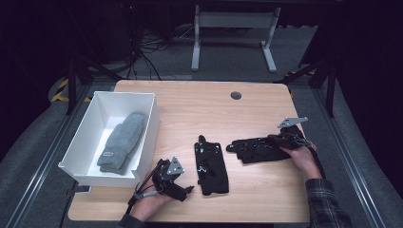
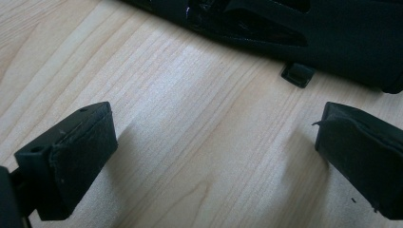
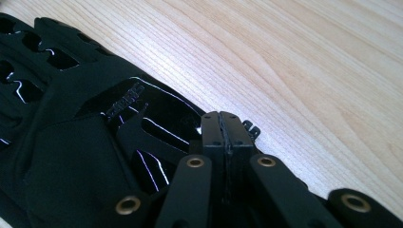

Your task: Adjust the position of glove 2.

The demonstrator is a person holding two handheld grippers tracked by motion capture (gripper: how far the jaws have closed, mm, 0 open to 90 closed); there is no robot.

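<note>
Two black gloves lie on the wooden table. The nearer black glove (image 1: 211, 168) lies lengthwise in the middle, and its edge (image 2: 332, 33) runs along the top of the left gripper view. My left gripper (image 1: 187, 190) rests just left of it, open (image 2: 214, 152), with bare wood between the pads. The second black glove (image 1: 256, 149) lies crosswise to the right. My right gripper (image 1: 280, 142) is at its cuff end. In the right gripper view the jaws are pressed together (image 3: 226, 126) at the edge of this glossy-patterned glove (image 3: 71, 142).
A white box (image 1: 147, 102) stands at the table's left edge with a grey mitten (image 1: 122, 141) lying inside. A round cable hole (image 1: 235, 95) sits near the far edge. Beyond the table stand white desk legs (image 1: 196, 42) and cables on the floor.
</note>
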